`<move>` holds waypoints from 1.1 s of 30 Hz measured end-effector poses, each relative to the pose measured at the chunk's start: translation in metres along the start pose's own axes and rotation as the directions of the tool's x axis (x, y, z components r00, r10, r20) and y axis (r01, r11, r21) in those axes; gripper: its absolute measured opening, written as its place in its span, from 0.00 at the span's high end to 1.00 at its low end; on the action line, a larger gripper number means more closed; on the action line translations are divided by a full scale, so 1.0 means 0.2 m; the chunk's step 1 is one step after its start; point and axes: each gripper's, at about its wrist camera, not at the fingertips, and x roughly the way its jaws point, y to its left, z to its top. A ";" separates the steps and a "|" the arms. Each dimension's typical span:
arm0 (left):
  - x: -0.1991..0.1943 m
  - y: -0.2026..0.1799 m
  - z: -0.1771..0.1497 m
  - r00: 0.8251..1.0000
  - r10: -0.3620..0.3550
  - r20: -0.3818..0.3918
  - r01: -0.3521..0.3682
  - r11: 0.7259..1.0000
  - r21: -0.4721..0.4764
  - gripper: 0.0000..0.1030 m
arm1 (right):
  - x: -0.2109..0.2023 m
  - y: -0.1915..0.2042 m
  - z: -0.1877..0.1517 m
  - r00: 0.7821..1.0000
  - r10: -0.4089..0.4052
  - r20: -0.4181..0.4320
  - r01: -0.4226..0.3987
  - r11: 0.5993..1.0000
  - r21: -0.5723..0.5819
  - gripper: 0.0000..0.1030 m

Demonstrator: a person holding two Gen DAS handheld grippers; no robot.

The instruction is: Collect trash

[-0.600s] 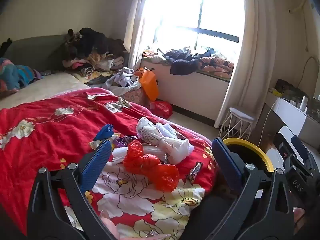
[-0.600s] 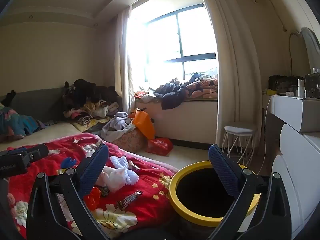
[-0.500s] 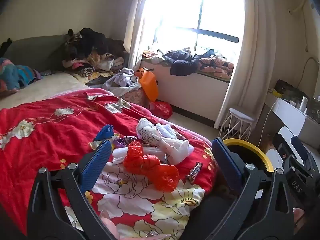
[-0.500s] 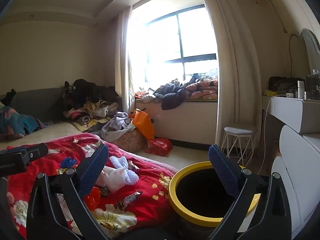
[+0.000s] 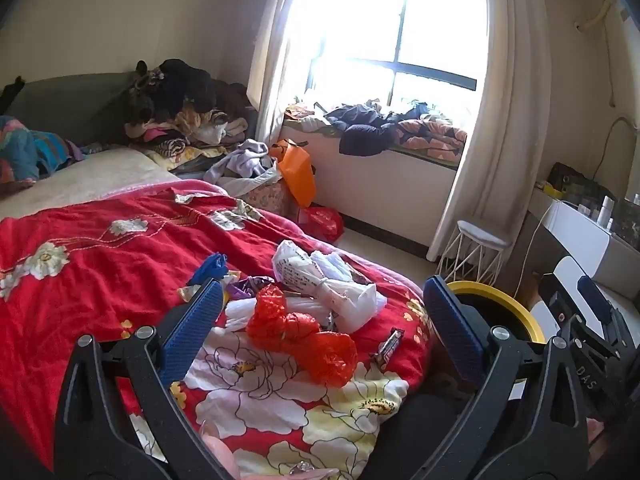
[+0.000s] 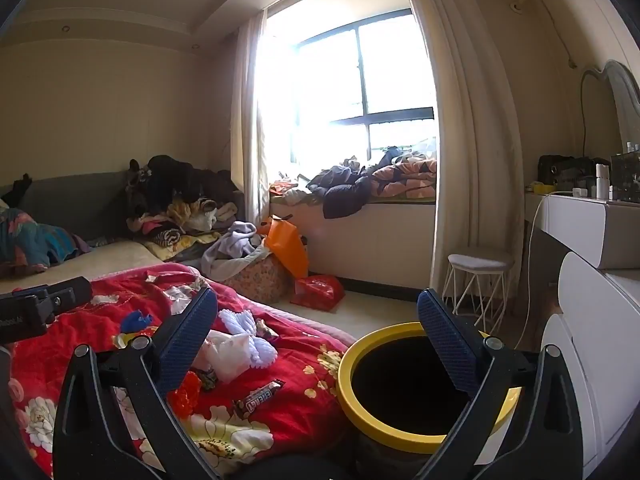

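Trash lies in a heap on the red floral bedspread (image 5: 92,256): a crumpled red plastic bag (image 5: 304,336), a white printed bag (image 5: 320,284), a blue scrap (image 5: 210,268) and a candy bar wrapper (image 5: 390,348). My left gripper (image 5: 320,312) hovers open just in front of the heap, nothing between its blue pads. A yellow-rimmed bin (image 6: 400,384) stands at the bed's corner. My right gripper (image 6: 318,340) stands open over the bed edge and bin, holding nothing. The candy bar wrapper (image 6: 258,398) and white bag (image 6: 232,352) show in the right wrist view too.
A white wire stool (image 6: 478,280) stands by the curtain. A white dresser (image 6: 592,280) lines the right wall. Clothes piles (image 5: 180,120), an orange bag (image 5: 296,172) and a red bag (image 5: 322,220) sit beyond the bed near the window seat.
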 end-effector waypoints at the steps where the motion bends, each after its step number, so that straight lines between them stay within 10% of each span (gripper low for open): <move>1: 0.00 0.00 0.01 1.000 -0.001 -0.001 0.001 1.000 0.001 0.10 | 0.00 0.00 0.00 1.000 0.001 0.000 -0.001 1.000 0.000 0.06; 33: 0.00 0.00 0.00 1.000 -0.004 0.008 0.004 1.000 0.003 0.10 | 0.00 0.00 -0.01 1.000 0.003 -0.004 -0.003 1.000 0.005 0.06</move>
